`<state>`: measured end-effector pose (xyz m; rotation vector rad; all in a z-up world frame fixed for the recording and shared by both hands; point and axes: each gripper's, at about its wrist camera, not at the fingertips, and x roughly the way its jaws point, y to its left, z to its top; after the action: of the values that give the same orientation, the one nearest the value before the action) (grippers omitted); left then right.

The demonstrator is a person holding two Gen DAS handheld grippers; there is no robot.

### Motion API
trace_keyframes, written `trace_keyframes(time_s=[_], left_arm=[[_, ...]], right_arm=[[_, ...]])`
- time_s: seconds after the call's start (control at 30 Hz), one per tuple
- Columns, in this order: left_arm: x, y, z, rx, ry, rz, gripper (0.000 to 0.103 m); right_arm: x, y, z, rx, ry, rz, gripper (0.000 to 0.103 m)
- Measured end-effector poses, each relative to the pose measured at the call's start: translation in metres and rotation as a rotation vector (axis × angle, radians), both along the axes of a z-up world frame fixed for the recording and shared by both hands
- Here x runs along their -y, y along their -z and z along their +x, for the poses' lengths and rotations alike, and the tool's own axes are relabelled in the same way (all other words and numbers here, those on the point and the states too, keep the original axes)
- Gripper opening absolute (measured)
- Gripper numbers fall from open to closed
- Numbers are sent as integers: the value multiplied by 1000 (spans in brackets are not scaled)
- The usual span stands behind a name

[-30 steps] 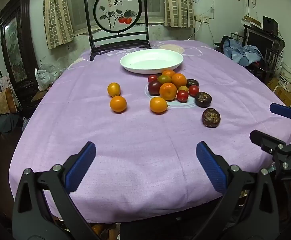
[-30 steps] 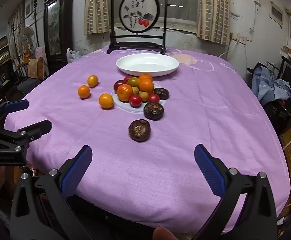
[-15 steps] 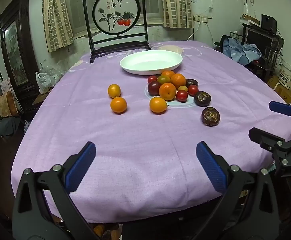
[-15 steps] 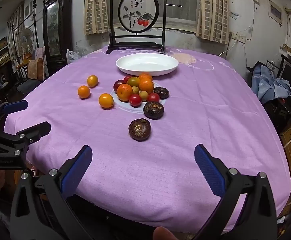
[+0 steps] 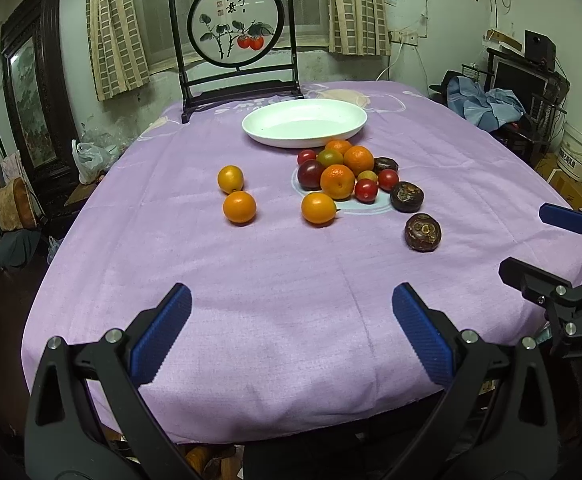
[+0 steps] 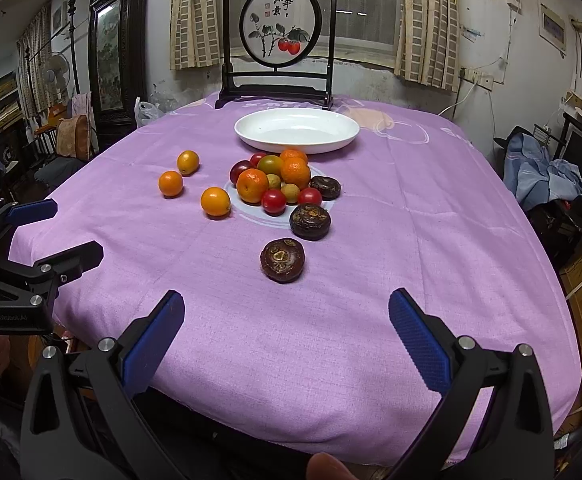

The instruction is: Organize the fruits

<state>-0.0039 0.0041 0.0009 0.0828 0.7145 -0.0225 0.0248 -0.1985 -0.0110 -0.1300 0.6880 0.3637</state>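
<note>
Hovering over the near edge of the desk, the left gripper has its blue pads spread wide with nothing between them. The right gripper sits the same way at the near edge, jaws far apart and empty; each gripper shows at the side of the other's view.

A purple cloth covers the desk. Toward the far side lies a white oval plate, with no fruit in it. Just in front of the plate is a cluster of fruit: oranges, small red tomatoes, a dark plum-coloured one, a greenish one and pale yellow ones, packed touching one another. Three small oranges lie loose to the left of the cluster: one farthest back, one just in front of it, and one close beside the cluster. Two dark brown wrinkled fruits sit on the right: one next to the cluster, the other apart and nearer the grippers.

Behind the plate stands a framed round painting of red fruit.
</note>
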Motion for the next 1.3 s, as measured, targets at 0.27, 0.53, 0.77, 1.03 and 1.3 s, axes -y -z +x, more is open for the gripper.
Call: trace_keyframes(time_s=[0.27, 0.53, 0.77, 1.03, 1.3], left_arm=[[0, 2, 0, -4, -3, -1, 101], [1, 3, 1, -7, -4, -1, 101], [2, 4, 1, -9, -5, 1, 101], [2, 6, 2, -12, -2, 2, 101], [2, 6, 1, -13, -2, 1, 101]], right_arm=[[0, 0, 0, 0, 1, 0, 102], [0, 1, 0, 1, 1, -1, 102], [0, 0, 0, -1, -2, -1, 102], [0, -1, 0, 1, 0, -1, 102], [1, -1, -1, 1, 0, -2, 102]])
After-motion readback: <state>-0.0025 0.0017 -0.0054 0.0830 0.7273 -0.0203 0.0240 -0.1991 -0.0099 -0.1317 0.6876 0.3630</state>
